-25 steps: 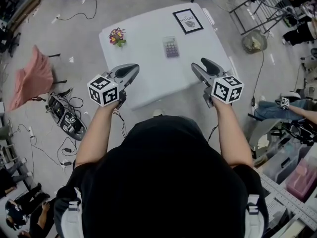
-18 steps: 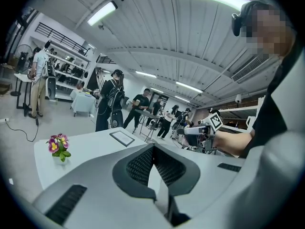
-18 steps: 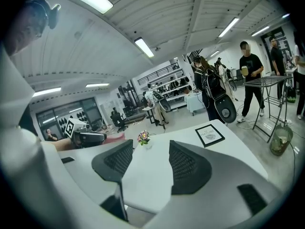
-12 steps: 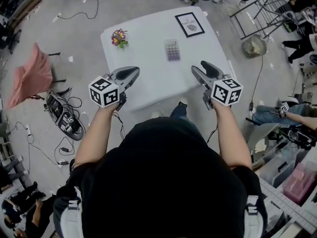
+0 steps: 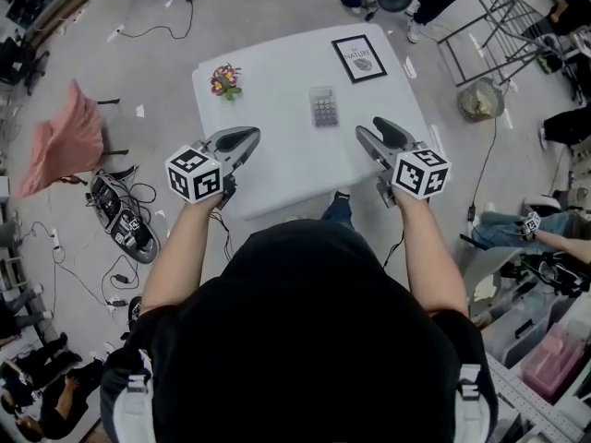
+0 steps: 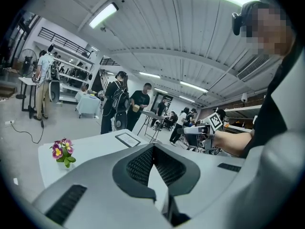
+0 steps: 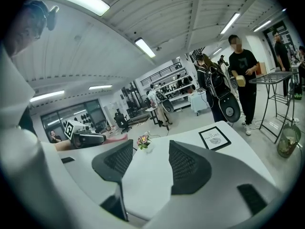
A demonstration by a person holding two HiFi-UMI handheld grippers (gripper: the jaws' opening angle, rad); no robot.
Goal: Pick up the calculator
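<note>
- Grey concrete floor (image 5: 277, 7) surrounds a white bench (image 5: 277, 160), and people stand beyond its far edge.
- At far left on the floor, a pink cloth (image 5: 65, 141) hangs over a chair. Open black cases (image 5: 125, 218) and loose cables lie nearer the person.
- The left gripper (image 5: 246, 137) hovers over the near left part of the bench, with its marker cube (image 5: 195, 173) toward the person. Its jaws are closed together at the tips, with nothing between them.
- A small pot of purple and yellow flowers (image 5: 224, 79) stands by the far left corner of the bench.
- The calculator (image 5: 323, 107) lies flat around the middle of the bench, toward the far side. It is ahead of both grippers and well apart from each, and neither touches it.
- A black-framed print (image 5: 360, 59) lies flat near the far right corner. It reads "NATURE" above a small picture.
- The right gripper (image 5: 371, 134) hovers over the near right part of the bench. Its jaws stand wide apart, with only bare bench showing between them.
- A wire bin (image 5: 482, 100) sits on the floor off the bench's right side.
</note>
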